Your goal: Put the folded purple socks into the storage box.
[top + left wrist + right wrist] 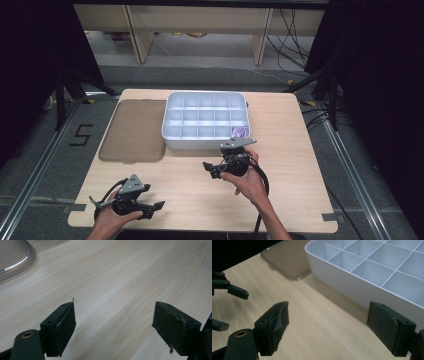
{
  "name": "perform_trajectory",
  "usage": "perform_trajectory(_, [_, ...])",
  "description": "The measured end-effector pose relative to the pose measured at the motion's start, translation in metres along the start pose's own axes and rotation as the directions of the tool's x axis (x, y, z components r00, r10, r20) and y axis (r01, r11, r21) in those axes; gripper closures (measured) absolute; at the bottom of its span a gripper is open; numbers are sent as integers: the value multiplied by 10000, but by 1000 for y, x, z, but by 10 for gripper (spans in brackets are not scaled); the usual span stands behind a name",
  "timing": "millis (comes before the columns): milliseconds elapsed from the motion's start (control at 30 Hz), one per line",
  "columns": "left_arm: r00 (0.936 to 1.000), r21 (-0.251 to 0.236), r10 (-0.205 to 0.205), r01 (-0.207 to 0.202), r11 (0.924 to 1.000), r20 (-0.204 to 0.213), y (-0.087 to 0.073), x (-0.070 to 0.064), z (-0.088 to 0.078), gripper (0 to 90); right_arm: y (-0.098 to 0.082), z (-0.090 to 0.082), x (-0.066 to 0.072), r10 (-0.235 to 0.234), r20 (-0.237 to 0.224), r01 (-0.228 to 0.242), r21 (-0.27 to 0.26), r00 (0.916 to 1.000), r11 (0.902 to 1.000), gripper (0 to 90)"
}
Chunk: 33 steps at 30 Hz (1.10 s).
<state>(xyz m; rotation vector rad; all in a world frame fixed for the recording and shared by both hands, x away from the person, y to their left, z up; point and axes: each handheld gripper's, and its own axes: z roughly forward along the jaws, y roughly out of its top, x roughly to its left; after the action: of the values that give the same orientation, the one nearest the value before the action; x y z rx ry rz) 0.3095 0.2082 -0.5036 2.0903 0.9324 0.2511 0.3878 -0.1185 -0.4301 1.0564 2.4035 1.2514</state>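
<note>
From the high view, a white divided tray (206, 120) sits toward the far middle of the counter (295, 165), with a smoky transparent lid (134, 130) lying flat just to its left and a small purple item (240, 131) in the tray's near-right compartment. The right claw (214, 169) hovers just in front of the tray's near wall, well closer to it than the left claw (150, 209), which rests near the counter's front-left edge. In the left gripper view, the left claw (113, 322) is spread wide over bare wood with nothing between its jaws, and the lid's rounded corner (17, 257) lies ahead to its left. In the right gripper view, the right claw (328, 327) is likewise spread and empty; the tray (352, 287) lies ahead and to its right, its near wall running diagonally, so the right hand looks better placed for it.
</note>
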Motion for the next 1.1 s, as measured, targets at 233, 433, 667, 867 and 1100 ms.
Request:
perform_trajectory(233, [10000,-7,-12,12,10000,-33,0,-2,0,177,-7,2,3,-30,-57,30,66,10000,10000,180])
perform_trajectory(433, [9999,41,116,-116,9999,17,0,-1,0,177,-17,3,7,167,-225,-162,250,9996,9996,161])
perform_trajectory(667, [9996,-49,219,-218,9997,182,0,-2,0,161,-26,3,7,11,-207,-5,254,9998,9997,159])
perform_trajectory(867, [9996,47,208,-209,9998,177,0,-3,0,161,-32,2,8,36,-298,-33,110,9995,9999,160])
perform_trajectory(1100, [9995,-219,140,-134,9997,283,0,-5,2,161,-38,1,12,-15,-184,19,186,9998,9998,160])
